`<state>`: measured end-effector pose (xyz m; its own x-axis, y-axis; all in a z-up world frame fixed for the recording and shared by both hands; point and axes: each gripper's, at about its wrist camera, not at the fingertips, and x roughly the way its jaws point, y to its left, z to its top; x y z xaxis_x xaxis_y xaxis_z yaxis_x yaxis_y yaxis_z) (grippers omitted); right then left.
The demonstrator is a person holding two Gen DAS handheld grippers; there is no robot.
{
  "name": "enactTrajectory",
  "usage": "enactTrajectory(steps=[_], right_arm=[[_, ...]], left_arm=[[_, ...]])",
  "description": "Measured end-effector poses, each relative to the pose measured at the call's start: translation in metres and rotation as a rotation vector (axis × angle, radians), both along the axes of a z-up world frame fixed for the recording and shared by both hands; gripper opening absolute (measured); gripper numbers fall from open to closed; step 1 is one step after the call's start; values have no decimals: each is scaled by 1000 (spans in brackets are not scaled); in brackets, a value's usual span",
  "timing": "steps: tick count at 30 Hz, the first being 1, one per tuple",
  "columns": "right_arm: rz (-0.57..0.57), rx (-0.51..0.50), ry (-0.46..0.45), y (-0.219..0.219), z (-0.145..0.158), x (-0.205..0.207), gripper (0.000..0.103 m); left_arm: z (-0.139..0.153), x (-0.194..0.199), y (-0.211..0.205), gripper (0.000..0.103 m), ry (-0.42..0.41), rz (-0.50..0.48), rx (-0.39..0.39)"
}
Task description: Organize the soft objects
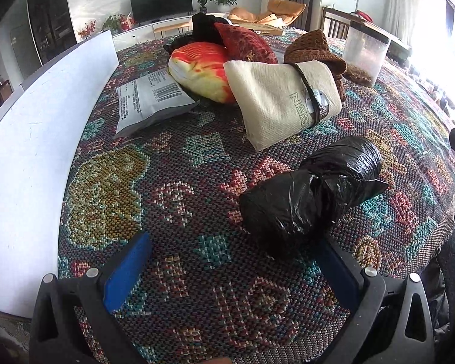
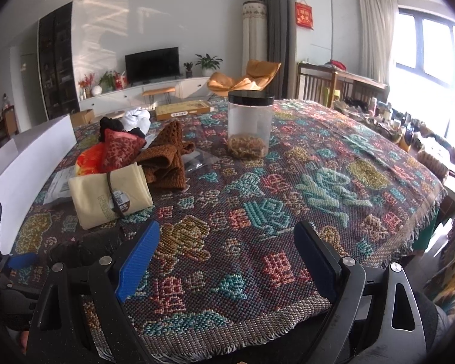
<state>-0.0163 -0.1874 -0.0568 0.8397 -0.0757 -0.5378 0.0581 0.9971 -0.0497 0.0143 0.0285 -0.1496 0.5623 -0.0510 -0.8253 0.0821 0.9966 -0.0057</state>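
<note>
Left gripper (image 1: 230, 270), jaws spread wide and empty, low over the woven patterned tablecloth (image 1: 173, 182); its right finger lies just beside a black plastic-wrapped bundle (image 1: 312, 194), whether touching cannot be told. That bundle is mostly hidden in the right wrist view, a dark shape at lower left. Right gripper (image 2: 227, 257), jaws likewise apart and empty, near the table's fringed front edge. Soft objects cluster toward the far left: cream cloth pouch (image 1: 283, 98), strapped with a dark band and printed with partly covered letters reading "NEK"; orange plush (image 1: 201, 66); red patterned cushion (image 1: 242, 42); brown knit (image 2: 168, 159); a black item behind, largely occluded. Grey mailer (image 1: 148, 103) bears a barcode; its text is illegible. Clear jar with black lid (image 2: 250, 124) stands apart.
</note>
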Motion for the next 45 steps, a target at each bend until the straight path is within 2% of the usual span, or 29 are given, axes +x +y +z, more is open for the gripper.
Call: enactTrajectory(steps=[4,8,11,13,15,17,18,20,22,25,27,28,30,32,35,37,40,42,44,45], right_arm=[[51,11,29,3,-2,4,92],[223,37,97,21,-3,13,92],[364,154,210,36,-9,31,92],[428,198,304,54,-18,46,92],[484,148,349,77,-28,54,92],[533,24,360,100,-38,52,92],[559,-7,362,108,-43,51,92],[548,3,366,105,-46,56,92],[406,-10,378,87,-50,68,92],[152,-100,385,34,-58,90,92],[34,-9,382,-17,-53,105,92],[-43,6,387,-39,-51,113,92],[-109,42,373,-70,-41,116,92],[-74,120,367,-80,-29,111,92],[104,208,360,-52,-15,96,92],[214,196,363,-14,-14,91,92],[304,178,376,39,-20,95,92],[336,101,386,66,-27,99,92],[325,7,394,75,-37,106,92],[324,33,386,68,-38,108,92]], left_arm=[[1,0,4,103,29,-43,-12],[5,-4,14,103,52,-78,-54],[10,-18,21,103,27,-108,-112],[13,-28,23,103,1,-122,-102],[17,-36,24,103,-29,-137,-84],[19,-42,26,103,-47,-152,-70],[20,-44,27,103,-51,-159,-67],[20,-46,28,103,-50,-165,-61],[17,-45,30,103,-45,-159,-53],[17,-38,30,103,-40,-144,-78],[17,-31,27,103,-37,-143,-98],[17,-26,25,103,-37,-142,-98],[15,-13,20,103,-36,-135,-89],[13,1,18,103,-32,-124,-82],[7,19,16,103,-17,-113,-62],[2,25,16,103,-5,-108,-43],[-1,23,17,103,-17,-112,-22],[-2,18,18,103,-22,-122,-15],[-2,15,21,103,-20,-117,-22],[-1,14,23,103,-19,-115,-24]])
